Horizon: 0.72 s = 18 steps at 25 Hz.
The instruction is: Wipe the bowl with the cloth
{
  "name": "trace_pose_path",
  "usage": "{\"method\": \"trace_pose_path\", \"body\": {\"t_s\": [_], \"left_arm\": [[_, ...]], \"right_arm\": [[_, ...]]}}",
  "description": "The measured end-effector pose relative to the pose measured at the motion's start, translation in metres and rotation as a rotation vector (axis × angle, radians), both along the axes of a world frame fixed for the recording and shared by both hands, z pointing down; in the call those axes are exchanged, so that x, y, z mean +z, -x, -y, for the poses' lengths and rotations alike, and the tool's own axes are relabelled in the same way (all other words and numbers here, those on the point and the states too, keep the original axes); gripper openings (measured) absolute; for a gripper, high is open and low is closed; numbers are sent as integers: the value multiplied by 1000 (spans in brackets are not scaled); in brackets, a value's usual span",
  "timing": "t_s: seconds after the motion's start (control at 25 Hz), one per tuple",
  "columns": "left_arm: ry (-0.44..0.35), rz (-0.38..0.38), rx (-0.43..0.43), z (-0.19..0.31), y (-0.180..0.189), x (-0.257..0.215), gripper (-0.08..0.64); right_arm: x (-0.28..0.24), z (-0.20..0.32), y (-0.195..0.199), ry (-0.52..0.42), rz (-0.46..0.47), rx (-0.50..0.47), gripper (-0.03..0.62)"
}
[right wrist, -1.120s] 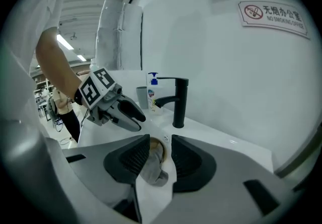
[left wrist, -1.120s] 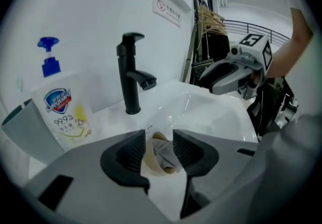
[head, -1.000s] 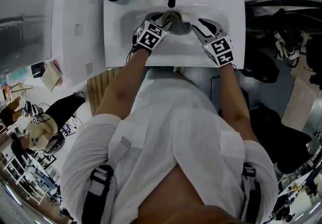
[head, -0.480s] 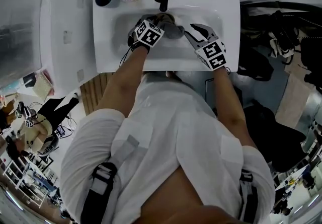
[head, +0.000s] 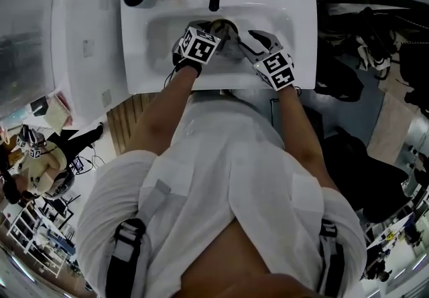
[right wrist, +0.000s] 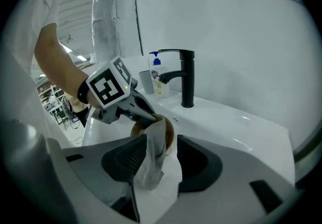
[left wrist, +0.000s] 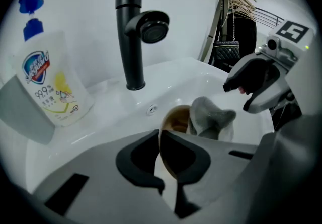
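Bowl (left wrist: 177,118): tilted, mouth seemingly toward right gripper (right wrist: 162,141) | left gripper (left wrist: 160,136) jaws clamp rim | right jaws just opening, cloth (right wrist: 150,167) between

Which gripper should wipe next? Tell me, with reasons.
Right. The right gripper has the cloth between its jaws, which have just been opening; the left gripper is shut on the rim of the bowl, steadying it.

- Bowl (left wrist: 176,120): small, tan inside, tipped up on its side in the sink (left wrist: 201,77). Its near rim is pinched in the left gripper (left wrist: 161,140).
- Cloth (left wrist: 209,117): pale grey, crumpled, draped over the bowl's rim. One end hangs loose between the jaws of the right gripper (right wrist: 162,142), which have just been opening.
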<state>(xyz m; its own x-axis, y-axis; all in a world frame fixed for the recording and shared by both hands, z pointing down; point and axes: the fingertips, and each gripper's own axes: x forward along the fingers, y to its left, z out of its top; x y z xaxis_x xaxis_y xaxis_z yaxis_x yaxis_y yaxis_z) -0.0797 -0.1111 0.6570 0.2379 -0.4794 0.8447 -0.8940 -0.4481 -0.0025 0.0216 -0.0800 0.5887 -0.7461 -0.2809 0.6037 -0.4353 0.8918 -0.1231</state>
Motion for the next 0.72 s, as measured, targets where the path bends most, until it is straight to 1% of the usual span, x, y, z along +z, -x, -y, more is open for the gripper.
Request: {"method": "trace_pose_path", "body": {"t_s": [0.08, 0.12, 0.24, 0.28, 0.32, 0.36, 0.4, 0.48, 0.56, 0.64, 0.72], "left_arm": [[18, -9, -20, -2, -9, -9, 20], [28, -27, -28, -2, -15, -14, 20], [44, -93, -40, -2, -33, -28, 20], [42, -101, -32, -2, -38, -32, 20], [36, -98, -15, -2, -41, -36, 21], [27, -86, 9, -2, -44, -39, 21], [16, -68, 33, -2, -46, -41, 20], [-6, -27, 73, -1, -49, -43, 20], [-20, 5, 95, 0, -48, -44, 20], [-22, 33, 99, 0, -42, -43, 20], [-16, 60, 95, -1, -33, -41, 20]], "right_arm": [[-3, -4, 4, -4, 4, -10, 190], [-3, -7, 5, -6, -11, -16, 192], [9, -13, -2, -27, -135, -47, 202], [12, -13, -5, -37, -176, -55, 193], [13, -13, -9, -44, -207, -56, 154], [13, -13, -13, -47, -225, -50, 101], [11, -12, -17, -44, -233, -37, 67], [6, -8, -28, -30, -228, -1, 51], [-2, -1, -40, -33, -222, 42, 44], [-12, 10, -55, -58, -222, 98, 43], [-24, 26, -73, -95, -234, 176, 43]]}}
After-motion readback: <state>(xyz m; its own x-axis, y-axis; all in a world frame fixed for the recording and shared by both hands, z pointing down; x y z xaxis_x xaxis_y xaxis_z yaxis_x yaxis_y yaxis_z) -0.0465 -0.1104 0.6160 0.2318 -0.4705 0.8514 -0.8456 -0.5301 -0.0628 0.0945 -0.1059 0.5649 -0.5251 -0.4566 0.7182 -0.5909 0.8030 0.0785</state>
